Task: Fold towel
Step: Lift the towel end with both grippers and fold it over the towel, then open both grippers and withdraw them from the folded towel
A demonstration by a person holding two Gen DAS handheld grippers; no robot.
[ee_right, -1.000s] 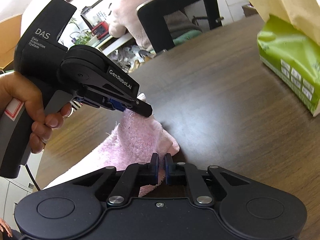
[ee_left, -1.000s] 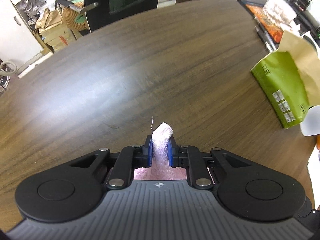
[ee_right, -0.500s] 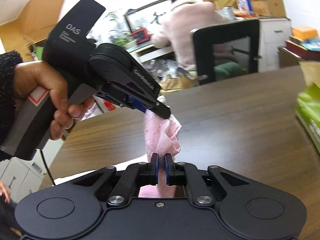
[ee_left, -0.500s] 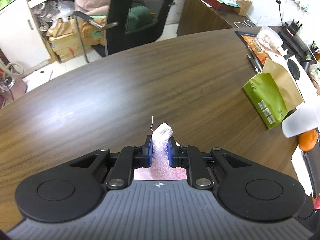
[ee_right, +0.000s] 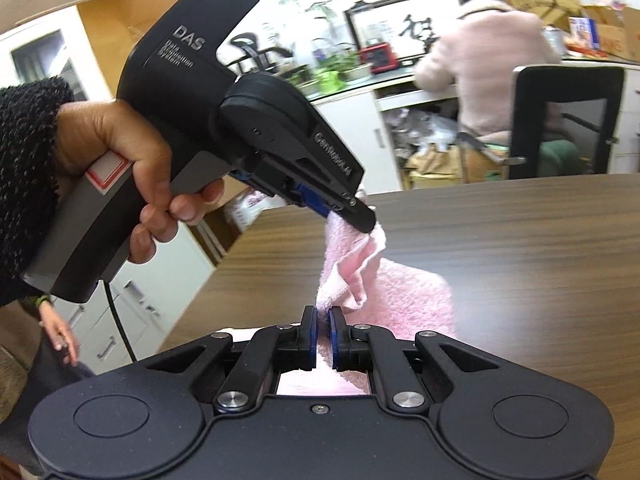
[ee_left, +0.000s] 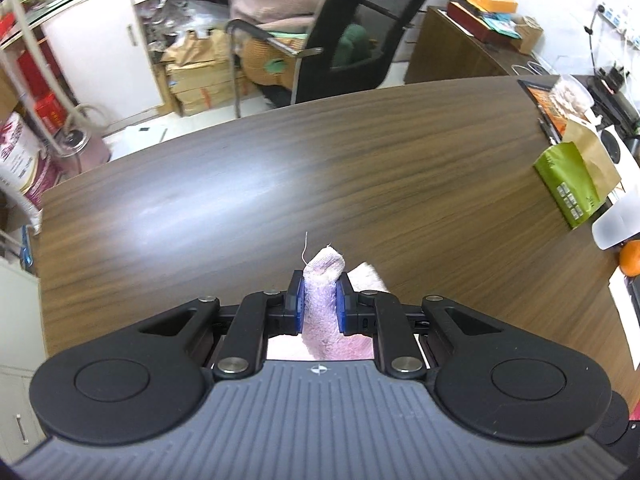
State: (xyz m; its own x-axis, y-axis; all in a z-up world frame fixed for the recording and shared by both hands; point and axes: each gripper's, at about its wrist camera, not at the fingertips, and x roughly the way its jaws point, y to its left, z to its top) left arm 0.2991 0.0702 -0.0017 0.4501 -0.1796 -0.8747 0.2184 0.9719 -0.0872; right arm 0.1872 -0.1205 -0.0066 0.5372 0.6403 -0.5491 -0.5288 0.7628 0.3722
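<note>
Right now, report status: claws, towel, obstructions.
Left claw shut on towel. Right claw shut on towel. Towel hangs between both, above the table. Nothing in the way.

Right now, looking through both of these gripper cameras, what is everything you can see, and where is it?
towel: one, pink, pinched at two spots and hanging above the table
table: one, dark wood, under the towel
tissue pack: one, green, right edge of the table
orange: one, far right edge, partly hidden
office chair: one, black, beyond the table
seated person: one, pale pink coat, back turned at a desk
cardboard boxes: several, brown, on the floor by the white cabinet
left gripper: black, blue pads, shut on the towel
right gripper: black, blue pads, shut on the towel
left hand: one, dark knit sleeve, gripping the handle
</note>
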